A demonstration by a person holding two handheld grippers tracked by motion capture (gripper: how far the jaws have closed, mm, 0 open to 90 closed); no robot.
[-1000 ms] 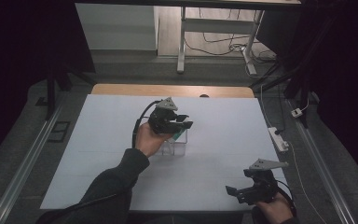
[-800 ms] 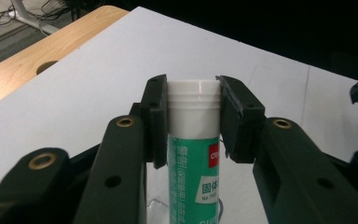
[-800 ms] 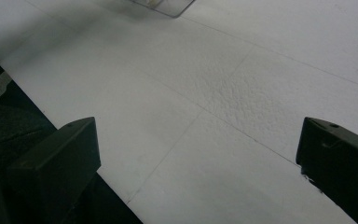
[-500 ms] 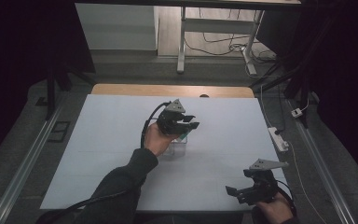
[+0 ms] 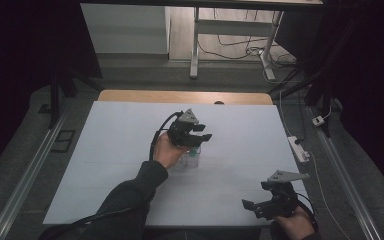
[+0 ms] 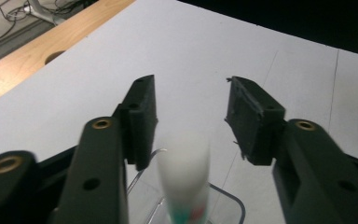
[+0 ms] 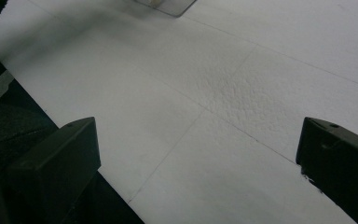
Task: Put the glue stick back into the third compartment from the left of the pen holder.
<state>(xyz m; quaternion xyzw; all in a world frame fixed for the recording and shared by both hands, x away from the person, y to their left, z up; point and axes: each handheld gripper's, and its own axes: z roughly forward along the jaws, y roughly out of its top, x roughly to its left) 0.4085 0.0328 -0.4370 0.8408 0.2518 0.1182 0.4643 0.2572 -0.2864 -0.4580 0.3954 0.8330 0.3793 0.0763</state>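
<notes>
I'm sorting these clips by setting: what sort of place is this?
Probably a lab or workshop set up for recording, not a home. A white-covered table stands in a dark room, cables and a power strip lie on the floor, and a person works with the hand-held left gripper over a clear container.

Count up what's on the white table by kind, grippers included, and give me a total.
Black two-jaw grippers: 2, the left gripper with its jaws just opened around the tube, and the right gripper
Clear plastic containers: 1, the clear plastic container
White tubes with green and red marking: 1, the white tube standing in the container
Total: 4
</notes>
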